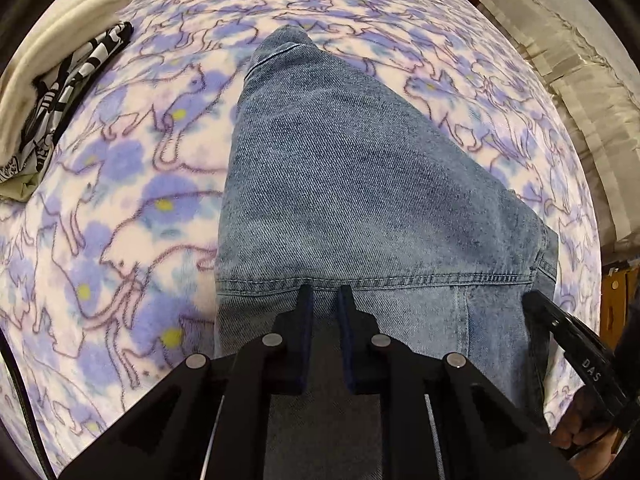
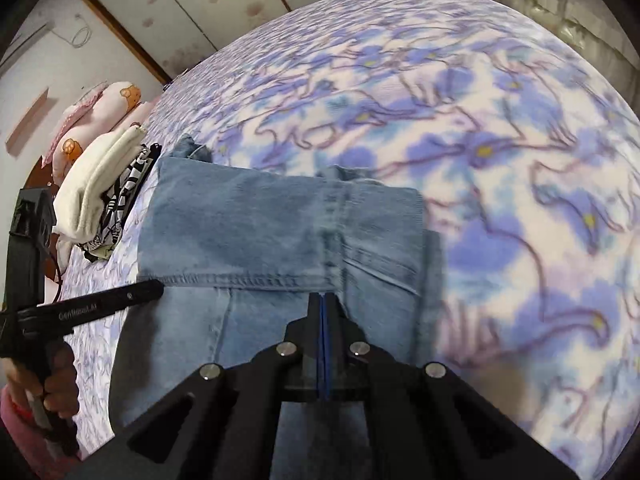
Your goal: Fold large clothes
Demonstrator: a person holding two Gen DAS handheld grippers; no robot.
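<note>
The left gripper (image 1: 325,294) points steeply down at the hemmed edge of a pair of light-blue, acid-washed denim jeans (image 1: 360,184). Its two black fingers (image 1: 305,300) stand only a narrow gap apart, their tips at the stitched hem with a thin ridge of denim between them; whether the pads truly press on the cloth cannot be told. Beyond these fingers the folded leg runs away in a broad wedge narrowing to a point far ahead. To their right, the dark tip of the right gripper (image 1: 538,304) touches the same hem at its far corner, with a hand (image 1: 580,436) just showing behind it.

The right gripper (image 2: 325,300) has its fingers (image 2: 314,312) pressed fully together, blue pads meeting in one line, the tips down on the jeans (image 2: 280,220) just at the hem seam. Whether any cloth is caught between them cannot be seen. The folded top layer lies ahead of these fingers as a flat band, with a lower layer spreading underneath and toward the camera. To the left, the left gripper (image 2: 148,290) reaches in to the hem's other end, held by a hand (image 2: 56,380).

The jeans lie on a bed covered by a fleece blanket (image 1: 120,200) printed with purple-blue flowers and outlined cats. Well to the left of both pairs of fingers sits a stack of folded clothes (image 2: 104,184), cream cloth over a black-and-white print. Farther left, pink pillows (image 2: 100,108) rest by the wall.
</note>
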